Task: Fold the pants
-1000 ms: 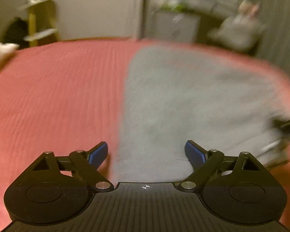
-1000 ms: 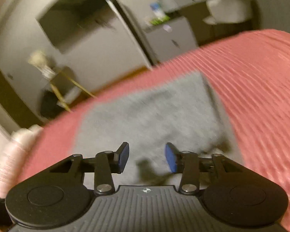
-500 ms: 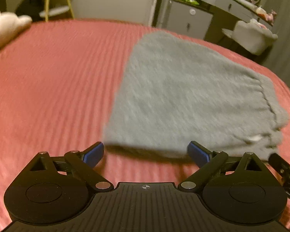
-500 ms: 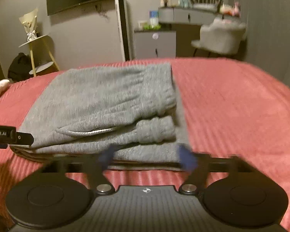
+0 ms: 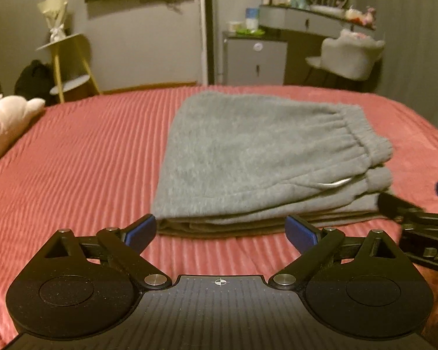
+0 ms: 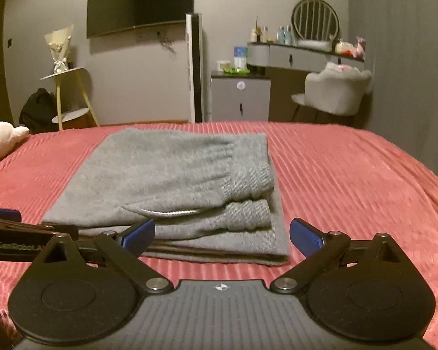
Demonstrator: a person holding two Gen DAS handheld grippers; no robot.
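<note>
The grey pants (image 5: pixel 254 157) lie folded in a flat stack of several layers on the red ribbed bedspread (image 5: pixel 81 157), elastic waistband to the right. They also show in the right wrist view (image 6: pixel 172 186), with a white drawstring (image 6: pixel 169 212) peeking out at the front. My left gripper (image 5: pixel 221 231) is open and empty, just in front of the stack's near edge. My right gripper (image 6: pixel 222 233) is open and empty, also in front of the near edge. Each gripper shows at the side of the other's view.
A pink plush toy (image 5: pixel 5 122) lies at the bed's left edge. Beyond the bed stand a yellow side table (image 5: pixel 64 67), a small grey cabinet (image 5: pixel 254 58), a vanity desk (image 6: pixel 303 52) and a grey chair (image 6: pixel 335 90).
Both grippers have pulled back from over the pants to just in front of the stack. The right gripper's jaws have opened wider. The pants lie still, folded.
</note>
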